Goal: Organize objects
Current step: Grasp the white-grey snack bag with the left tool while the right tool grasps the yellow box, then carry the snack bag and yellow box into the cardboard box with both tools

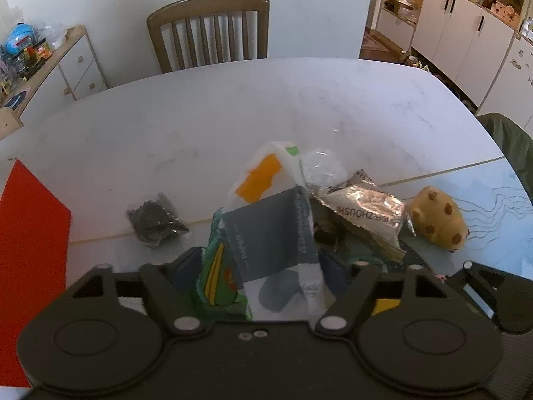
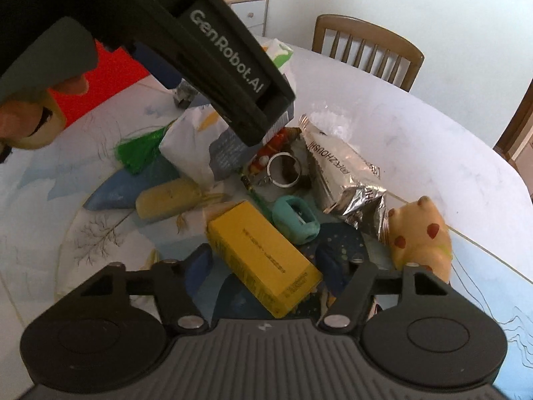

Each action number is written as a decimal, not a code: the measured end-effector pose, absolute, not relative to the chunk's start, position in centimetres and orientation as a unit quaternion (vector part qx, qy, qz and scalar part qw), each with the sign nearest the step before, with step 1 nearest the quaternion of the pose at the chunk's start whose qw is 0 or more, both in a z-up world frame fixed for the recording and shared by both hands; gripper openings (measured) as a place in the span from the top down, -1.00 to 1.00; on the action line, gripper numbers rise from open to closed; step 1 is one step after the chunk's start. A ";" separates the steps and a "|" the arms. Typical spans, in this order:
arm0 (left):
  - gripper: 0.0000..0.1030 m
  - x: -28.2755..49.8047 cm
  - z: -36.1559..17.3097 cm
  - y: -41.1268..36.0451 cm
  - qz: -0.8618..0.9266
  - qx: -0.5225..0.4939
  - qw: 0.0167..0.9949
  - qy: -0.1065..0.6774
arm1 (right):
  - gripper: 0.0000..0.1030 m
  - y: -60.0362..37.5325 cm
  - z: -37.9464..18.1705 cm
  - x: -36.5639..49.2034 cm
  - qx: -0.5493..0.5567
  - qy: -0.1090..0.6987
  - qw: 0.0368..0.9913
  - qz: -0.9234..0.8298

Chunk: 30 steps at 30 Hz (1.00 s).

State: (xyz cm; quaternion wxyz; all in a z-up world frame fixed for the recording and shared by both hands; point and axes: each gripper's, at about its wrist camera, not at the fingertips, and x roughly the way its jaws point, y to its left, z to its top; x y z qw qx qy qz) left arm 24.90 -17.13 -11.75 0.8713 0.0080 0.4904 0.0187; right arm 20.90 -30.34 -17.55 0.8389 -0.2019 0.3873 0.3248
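My left gripper [image 1: 260, 270] is shut on a crumpled grey and white packet [image 1: 273, 233], which stands upright between the pads together with a green wrapper [image 1: 216, 276]. In the right wrist view that gripper's black body [image 2: 230, 66] reaches down from the upper left onto the same packet [image 2: 200, 146]. A yellow box [image 2: 263, 260] lies slantwise between the fingers of my right gripper [image 2: 266, 266], and both pads touch its corners. The objects form a pile on a patterned mat [image 2: 100, 233].
A silver foil packet [image 2: 343, 170], a tan spotted plush toy [image 2: 419, 233], a teal sharpener [image 2: 294, 220], a key ring [image 2: 283, 170] and a yellowish pouch [image 2: 166, 200] crowd the pile. A small dark bag [image 1: 155, 220] and a red sheet [image 1: 30, 233] lie left. A chair [image 1: 210, 30] stands behind the white table [image 1: 166, 116].
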 end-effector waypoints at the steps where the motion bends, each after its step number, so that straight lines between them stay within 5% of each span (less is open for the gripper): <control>1: -0.34 24.8 -11.8 -17.1 0.021 0.010 0.871 0.490 | -0.13 -30.4 -17.5 20.8 -0.202 0.387 0.839 0.325; 8: 0.34 24.1 -11.6 -16.9 0.016 0.005 0.871 0.491 | 0.34 -30.8 -16.5 20.2 -0.194 0.391 0.835 0.335; 11: 0.43 23.7 -11.3 -16.7 0.014 0.006 0.874 0.485 | 0.42 -30.5 -16.5 19.8 -0.183 0.394 0.835 0.337; 30: 0.48 18.4 -8.4 -12.4 -0.013 -0.020 0.885 0.465 | 0.44 -28.2 -13.6 17.4 -0.136 0.397 0.864 0.279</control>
